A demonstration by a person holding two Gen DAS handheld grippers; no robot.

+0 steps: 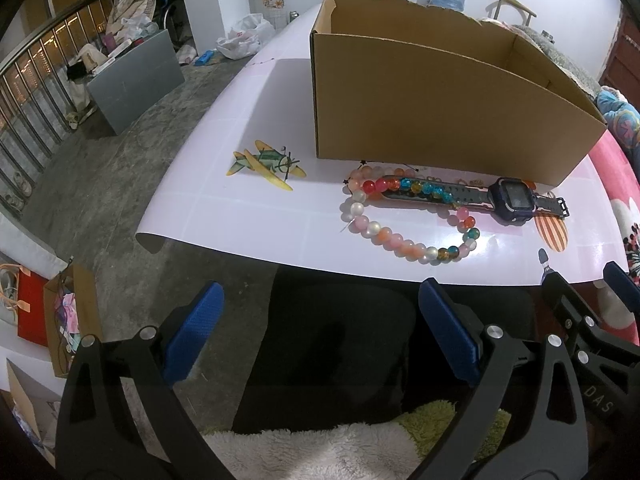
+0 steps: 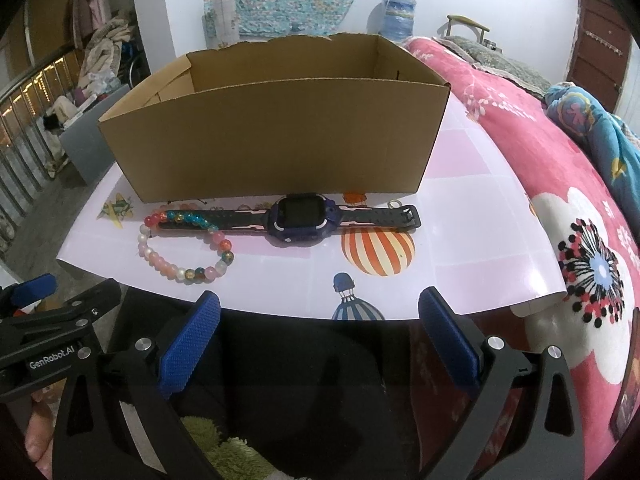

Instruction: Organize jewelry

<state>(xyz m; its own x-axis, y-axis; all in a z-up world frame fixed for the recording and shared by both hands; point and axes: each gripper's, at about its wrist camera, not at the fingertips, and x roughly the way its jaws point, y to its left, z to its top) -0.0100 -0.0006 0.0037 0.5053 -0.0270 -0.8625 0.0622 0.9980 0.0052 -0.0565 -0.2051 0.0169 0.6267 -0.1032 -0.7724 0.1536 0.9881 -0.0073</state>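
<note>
A glossy white sheet (image 2: pixel 472 240), printed with striped balloons and a small plane, covers the table and curls up at its near corners. On it stands an open cardboard box (image 2: pixel 272 140), plain brown corrugated board with a ragged torn back rim; nothing of its floor shows from either wrist view. Just in front of the box lies a watch (image 2: pixel 302 220) with a dark blue square case and a black perforated rubber strap stretched flat, parallel to the box wall. A bead bracelet (image 2: pixel 188 244) of round glassy beads, pink, pearl, orange and teal, forms a loop whose far side lies over the strap's left end. Both sit near the sheet's front edge, with bare sheet to the right. The left gripper (image 1: pixel 320 332) and right gripper (image 2: pixel 320 336) hover level, short of that edge, side by side, textured blue pads spread wide and holding nothing.
</note>
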